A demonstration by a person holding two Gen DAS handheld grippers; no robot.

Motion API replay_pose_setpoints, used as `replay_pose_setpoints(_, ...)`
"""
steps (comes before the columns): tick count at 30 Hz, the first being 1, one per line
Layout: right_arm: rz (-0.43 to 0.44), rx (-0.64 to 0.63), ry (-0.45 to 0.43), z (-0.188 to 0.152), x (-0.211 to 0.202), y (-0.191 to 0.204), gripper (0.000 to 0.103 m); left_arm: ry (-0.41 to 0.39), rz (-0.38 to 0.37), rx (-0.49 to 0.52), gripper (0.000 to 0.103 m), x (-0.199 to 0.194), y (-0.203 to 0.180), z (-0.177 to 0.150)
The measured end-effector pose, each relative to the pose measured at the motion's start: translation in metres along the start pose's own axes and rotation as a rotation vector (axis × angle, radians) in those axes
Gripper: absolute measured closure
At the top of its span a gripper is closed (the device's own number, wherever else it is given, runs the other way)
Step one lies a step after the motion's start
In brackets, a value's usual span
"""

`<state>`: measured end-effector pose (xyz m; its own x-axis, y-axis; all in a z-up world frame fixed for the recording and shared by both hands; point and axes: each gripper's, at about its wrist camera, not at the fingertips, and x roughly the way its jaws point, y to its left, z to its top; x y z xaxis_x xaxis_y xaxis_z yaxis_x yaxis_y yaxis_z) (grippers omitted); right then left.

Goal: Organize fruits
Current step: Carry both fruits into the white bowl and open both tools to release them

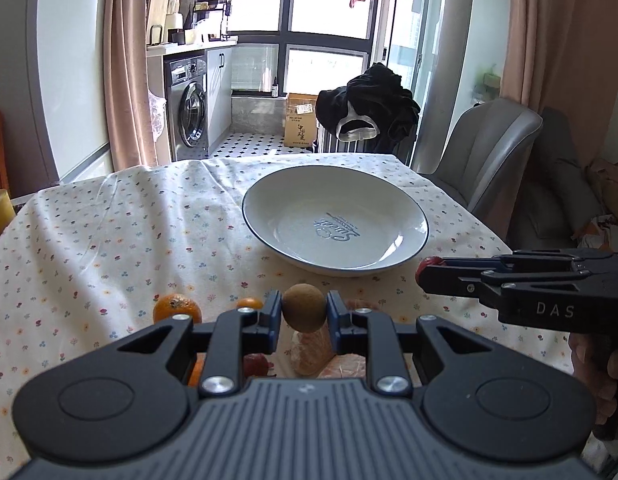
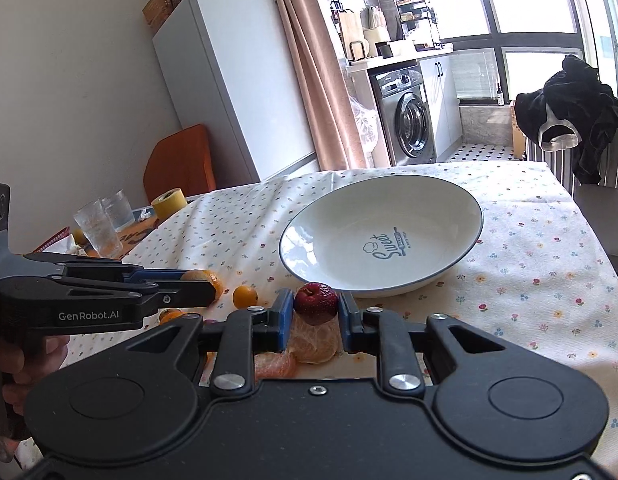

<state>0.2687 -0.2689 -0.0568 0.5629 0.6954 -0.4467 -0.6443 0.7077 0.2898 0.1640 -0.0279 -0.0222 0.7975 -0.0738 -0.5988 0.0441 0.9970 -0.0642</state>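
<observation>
While left hand-held gripper (image 1: 304, 311) clamps round brown kiwi (image 1: 304, 306), right (image 2: 316, 312) grips wrinkled dark-red fruit (image 2: 316, 303).

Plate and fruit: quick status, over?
Left hand-held gripper shut on brown fruit. Right hand-held gripper shut on red fruit. Plate empty, just ahead. Oranges still on tablecloth; path clear.

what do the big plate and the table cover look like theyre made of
Plate: looks like glazed ceramic, white with a dark rim line; its glossy surface catches window glare, and "Sweet" is printed in the well.
Tablecloth: looks like woven fabric, matte, cream with small printed flowers; it lies in soft folds and wrinkles. The exact fibre cannot be told.
</observation>
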Motion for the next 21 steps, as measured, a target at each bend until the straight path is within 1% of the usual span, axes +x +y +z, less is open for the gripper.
replay_pose_setpoints(10, 0.008, 0.031, -0.01, 0.014, 0.017, -0.018, 0.08, -0.002, 0.004, 0.016, 0.081, 0.026, -0.004, 0.028)
replay_pose_setpoints(21, -0.017, 0.066, -0.01, 0.015, 0.035, -0.038, 0.08, 0.03, -0.001, 0.026, 0.081, 0.061, -0.011, 0.037)
